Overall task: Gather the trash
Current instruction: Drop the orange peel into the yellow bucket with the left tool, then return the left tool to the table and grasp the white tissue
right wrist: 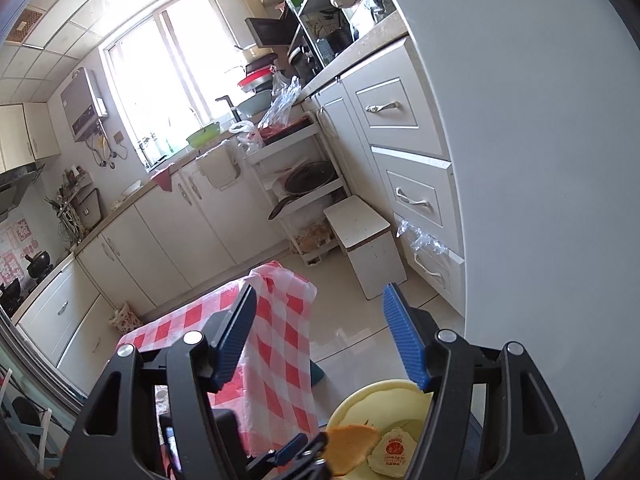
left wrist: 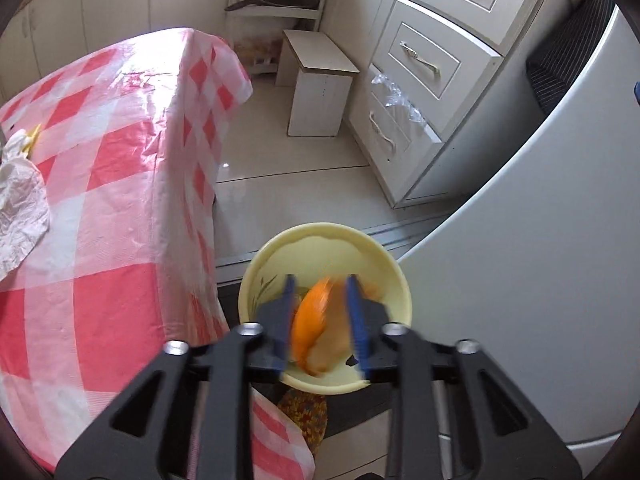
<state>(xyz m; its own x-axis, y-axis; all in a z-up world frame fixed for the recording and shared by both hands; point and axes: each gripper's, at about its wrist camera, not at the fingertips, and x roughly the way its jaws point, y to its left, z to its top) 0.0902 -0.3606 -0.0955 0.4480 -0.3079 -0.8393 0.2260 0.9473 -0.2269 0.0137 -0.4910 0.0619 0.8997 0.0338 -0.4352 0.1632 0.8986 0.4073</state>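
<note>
My left gripper (left wrist: 320,312) hangs over a pale yellow bin (left wrist: 280,256) beside the table. An orange peel (left wrist: 310,328), blurred, sits between its blue fingers (left wrist: 286,320); whether they still touch it I cannot tell. In the right wrist view the same bin (right wrist: 384,394) shows at the bottom with the peel (right wrist: 350,446) over it, the left gripper's fingertips (right wrist: 290,450) beside it, and a round printed wrapper (right wrist: 394,454) inside. My right gripper (right wrist: 320,336) is open and empty, up above the bin. A crumpled white wrapper (left wrist: 18,208) lies on the red-checked table (left wrist: 108,200).
A white fridge (left wrist: 540,280) stands right of the bin. White drawers (left wrist: 424,64) and a small white stool (left wrist: 320,88) are across the tiled floor. A yellow item (left wrist: 33,136) lies by the wrapper on the table. A knitted mat (left wrist: 304,412) lies under the bin.
</note>
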